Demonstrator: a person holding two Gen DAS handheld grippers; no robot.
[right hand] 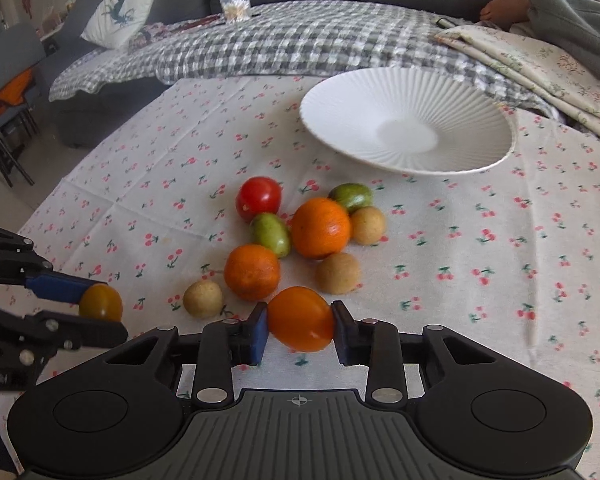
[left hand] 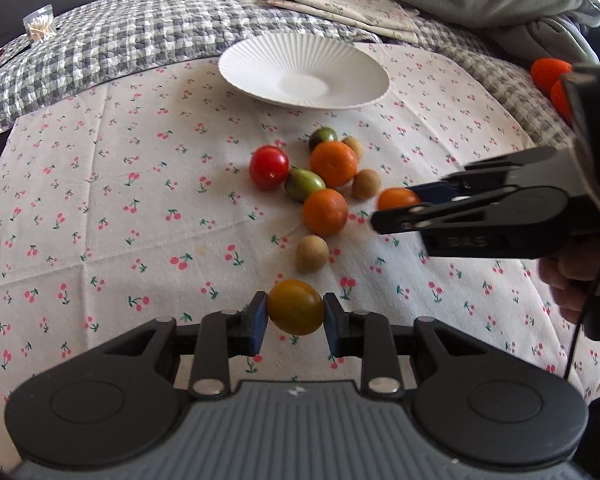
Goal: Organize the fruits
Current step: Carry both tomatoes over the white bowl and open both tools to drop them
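The left gripper [left hand: 295, 317] sits nearest its camera, its blue pads pressed on either side of a yellow-brown tomato [left hand: 295, 306] held clear of the cherry-print cloth [left hand: 99, 220]. The right gripper [right hand: 300, 326] is likewise clamped on an orange tomato [right hand: 301, 318], pads tight against its sides, with no gap visible. Taking the white ribbed plate [right hand: 408, 120] as landmark: it stands bare on the cloth at the far side, and the loose fruit lies in a cluster on the near side of it, apart from its rim. Closest to the plate is a green tomato [right hand: 351, 197]; beside it are a large orange [right hand: 320, 227] and a tan round fruit [right hand: 368, 225]. Further from the plate sit a red tomato [right hand: 258, 198], a second green tomato [right hand: 271, 234], a second orange [right hand: 251, 272] and two more tan fruits [right hand: 337, 273] [right hand: 203, 299]. Beyond the plate lies a grey checked blanket [right hand: 259, 52]
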